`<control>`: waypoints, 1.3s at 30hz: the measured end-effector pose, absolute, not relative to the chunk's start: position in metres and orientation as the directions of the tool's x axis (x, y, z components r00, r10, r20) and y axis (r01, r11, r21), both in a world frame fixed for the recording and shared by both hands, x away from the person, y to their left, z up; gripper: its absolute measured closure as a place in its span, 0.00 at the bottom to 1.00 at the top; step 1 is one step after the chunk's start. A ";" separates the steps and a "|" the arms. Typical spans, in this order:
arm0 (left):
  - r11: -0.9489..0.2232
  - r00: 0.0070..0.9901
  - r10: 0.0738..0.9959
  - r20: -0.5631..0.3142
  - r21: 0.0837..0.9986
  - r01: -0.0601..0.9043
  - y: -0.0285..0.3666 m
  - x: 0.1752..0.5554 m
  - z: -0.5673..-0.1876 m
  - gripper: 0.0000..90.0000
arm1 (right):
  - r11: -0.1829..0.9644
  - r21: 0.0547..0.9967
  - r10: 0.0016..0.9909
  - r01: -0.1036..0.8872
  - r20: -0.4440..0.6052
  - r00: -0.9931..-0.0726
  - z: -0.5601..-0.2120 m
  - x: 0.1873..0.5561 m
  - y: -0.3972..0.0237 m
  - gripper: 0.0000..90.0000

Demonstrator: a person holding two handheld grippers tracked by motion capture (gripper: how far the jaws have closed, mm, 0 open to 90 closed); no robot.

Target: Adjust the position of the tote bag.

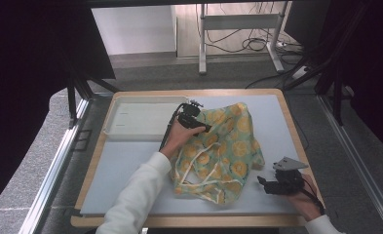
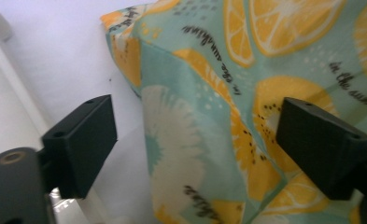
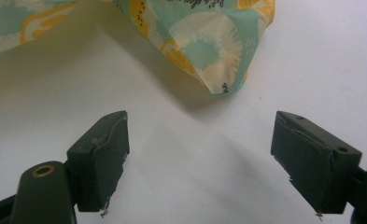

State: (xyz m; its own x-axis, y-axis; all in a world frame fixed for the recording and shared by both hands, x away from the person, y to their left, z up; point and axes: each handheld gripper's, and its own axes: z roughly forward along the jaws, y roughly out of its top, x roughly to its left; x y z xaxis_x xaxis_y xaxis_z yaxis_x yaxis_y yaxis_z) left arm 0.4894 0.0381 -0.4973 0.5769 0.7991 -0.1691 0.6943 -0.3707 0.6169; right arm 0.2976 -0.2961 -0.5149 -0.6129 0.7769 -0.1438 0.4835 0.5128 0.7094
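**Fruit-print bag on table, both grippers standing open**

High view: the cloth bag lies crumpled right of centre on the grey table, mint green with orange citrus slices, its cream handles looped at the near edge. The left gripper sits over the bag's far-left part, beside the white tray at the table's far-left corner. The right gripper rests near the table's near-right edge, just beside the bag's right corner, apart from it. Bare table surface lies left of the bag and along the right rim.

Left gripper view: jaws wide apart, nothing pinched. The bag's folded edge runs up between them; the print reads as lemon slices with black script lettering. White tray rim shows at the left.

Right gripper view: jaws wide, with bare table between them. A pointed corner of the bag hangs ahead, clear of both pads.
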 end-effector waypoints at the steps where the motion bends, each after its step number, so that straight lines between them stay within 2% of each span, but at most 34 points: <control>1: -0.376 0.579 0.799 -0.163 0.616 0.692 0.038 0.490 -0.498 0.26 | 0.516 0.708 0.776 0.483 -0.147 -0.613 -0.515 0.298 -0.296 0.22; 2: -0.376 0.579 0.799 -0.163 0.616 0.692 0.038 0.490 -0.498 0.30 | 0.518 0.707 0.775 0.482 -0.150 -0.614 -0.515 0.298 -0.296 0.22; 3: -0.375 0.577 0.800 -0.161 0.617 0.692 0.037 0.491 -0.499 0.30 | 0.518 0.707 0.775 0.482 -0.150 -0.614 -0.515 0.298 -0.296 0.22; 4: -0.378 0.579 0.801 -0.151 0.622 0.685 0.036 0.491 -0.499 0.40 | 0.521 0.706 0.775 0.480 -0.154 -0.613 -0.515 0.297 -0.296 0.22; 6: -0.385 0.585 0.797 -0.149 0.621 0.683 0.036 0.492 -0.500 0.52 | 0.520 0.706 0.776 0.481 -0.155 -0.611 -0.515 0.298 -0.296 0.22; 7: -0.385 0.585 0.797 -0.149 0.621 0.683 0.036 0.492 -0.500 0.61 | 0.518 0.707 0.777 0.482 -0.154 -0.610 -0.515 0.298 -0.296 0.22; 10: -0.387 0.591 0.793 -0.149 0.625 0.678 0.035 0.491 -0.499 0.77 | 0.516 0.708 0.779 0.482 -0.155 -0.607 -0.515 0.298 -0.296 0.22; 14: -0.384 0.601 0.784 -0.156 0.639 0.667 0.037 0.489 -0.496 0.90 | 0.516 0.710 0.779 0.479 -0.158 -0.606 -0.514 0.297 -0.296 0.22; 20: -0.368 0.616 0.767 -0.178 0.664 0.651 0.041 0.485 -0.488 0.97 | 0.516 0.711 0.780 0.477 -0.160 -0.605 -0.514 0.297 -0.297 0.22; 27: -0.364 0.632 0.752 -0.187 0.682 0.634 0.045 0.479 -0.478 0.98 | 0.508 0.718 0.785 0.476 -0.158 -0.599 -0.511 0.298 -0.300 0.23; 39: -0.354 0.654 0.725 -0.218 0.696 0.624 0.050 0.473 -0.469 0.99 | 0.509 0.724 0.778 0.465 -0.157 -0.608 -0.502 0.295 -0.299 0.32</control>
State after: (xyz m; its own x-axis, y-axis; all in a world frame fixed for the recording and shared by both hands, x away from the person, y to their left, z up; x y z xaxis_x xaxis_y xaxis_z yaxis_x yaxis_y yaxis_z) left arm 0.4731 0.0499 -0.4688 0.6538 0.7247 -0.2177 0.6242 -0.3540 0.6964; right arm 0.2948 -0.2986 -0.5023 -0.6078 0.7784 -0.1568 0.4652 0.5091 0.7241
